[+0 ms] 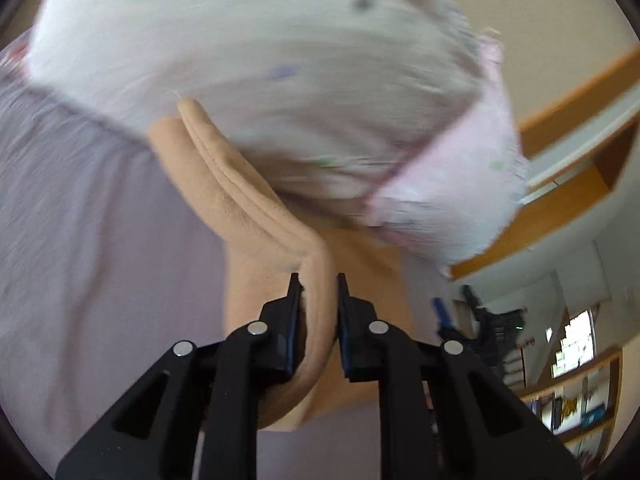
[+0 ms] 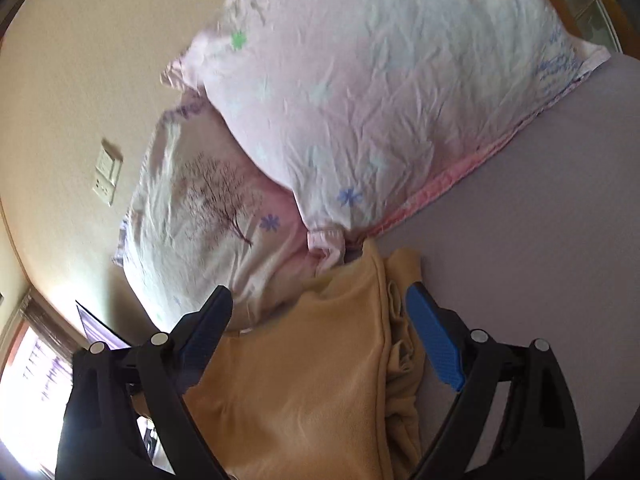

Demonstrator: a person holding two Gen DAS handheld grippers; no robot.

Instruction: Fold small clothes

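Note:
A small tan fleece garment [image 1: 248,200] lies on a lilac bedsheet [image 1: 80,220]. My left gripper [image 1: 318,284] is shut on a folded edge of the tan garment, which rises away from the fingers toward the pillows. In the right wrist view the same tan garment [image 2: 304,360] lies spread under my right gripper [image 2: 320,300], which is open with its fingers on either side of the cloth. A bunched fold of the garment runs beside the blue right pad [image 2: 434,340].
Two pink-and-white flowered pillows [image 2: 360,100] lie just beyond the garment, against a cream wall [image 2: 80,80] with a switch plate [image 2: 106,174]. The lilac bedsheet [image 2: 540,220] stretches to the right. A wooden bed frame [image 1: 560,208] and shelves [image 1: 576,400] show in the left wrist view.

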